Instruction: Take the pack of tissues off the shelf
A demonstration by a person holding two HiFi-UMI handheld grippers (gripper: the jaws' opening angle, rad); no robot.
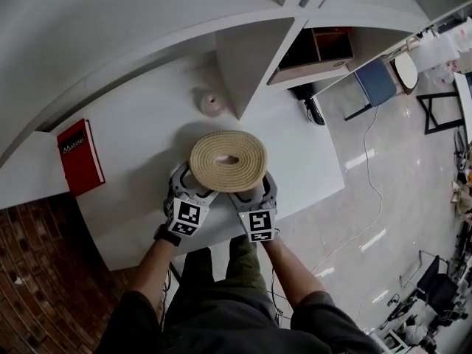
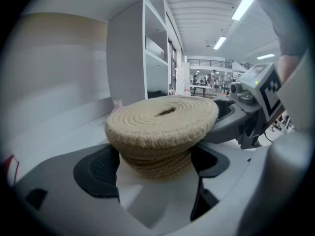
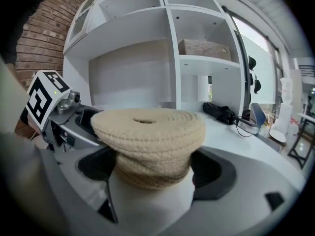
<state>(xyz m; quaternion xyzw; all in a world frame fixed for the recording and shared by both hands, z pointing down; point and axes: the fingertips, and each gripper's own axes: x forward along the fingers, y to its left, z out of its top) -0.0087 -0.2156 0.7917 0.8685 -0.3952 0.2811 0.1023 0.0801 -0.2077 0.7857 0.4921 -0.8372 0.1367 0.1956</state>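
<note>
The tissue pack is a round holder of coiled beige rope (image 1: 228, 161) with a slot in its top, sitting over the white desk (image 1: 140, 116) in front of the shelf unit. The left gripper (image 1: 193, 189) grips its near-left side and the right gripper (image 1: 254, 192) its near-right side. In the left gripper view the holder's narrower lower body (image 2: 156, 159) sits between the dark pads (image 2: 101, 170), and the gripper (image 2: 155, 165) is shut on it. The right gripper view shows the same: the holder (image 3: 150, 132) is clamped in the gripper (image 3: 152, 170), its wide top overhanging the pads (image 3: 209, 171).
A red book (image 1: 80, 157) lies at the desk's left. A small pink roll (image 1: 212, 104) stands beside the white shelf divider (image 1: 254, 57). A black bundle with a cable (image 3: 221, 113) lies on the desk to the right. A woven box (image 3: 204, 48) sits on an upper shelf, and a blue chair (image 1: 376, 80) stands beyond.
</note>
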